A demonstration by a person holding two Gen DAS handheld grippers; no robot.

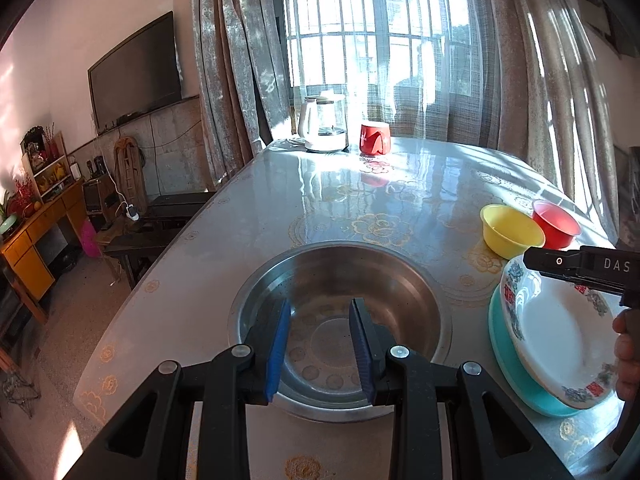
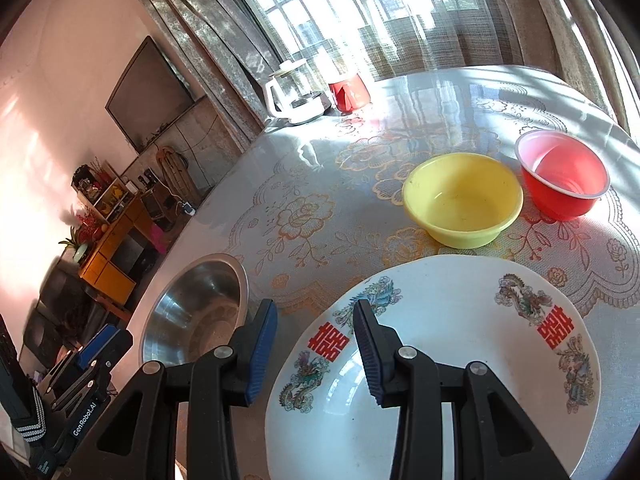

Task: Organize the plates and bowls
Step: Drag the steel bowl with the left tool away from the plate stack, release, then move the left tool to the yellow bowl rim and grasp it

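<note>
Left wrist view looks down on a steel bowl [image 1: 340, 320] standing upright on the table [image 1: 240, 240], nothing in it but reflections; the left gripper [image 1: 320, 352] hangs over its near side with jaws apart and nothing between them. To the right a white plate [image 1: 560, 340] with red and floral marks sits tilted on a teal plate [image 1: 504, 356], its left rim raised. Right wrist view shows the right gripper [image 2: 316, 344] with jaws apart, straddling that white plate's [image 2: 460, 360] left rim, one finger outside and one over the plate; whether the pads touch it cannot be told. Beyond stand a yellow bowl [image 2: 464, 200] and a red bowl [image 2: 564, 176], close together, upright and empty. That makes three bowls and two plates. At the far edge a kettle [image 1: 324, 128] and a red canister [image 1: 374, 138] stand side by side.
</note>
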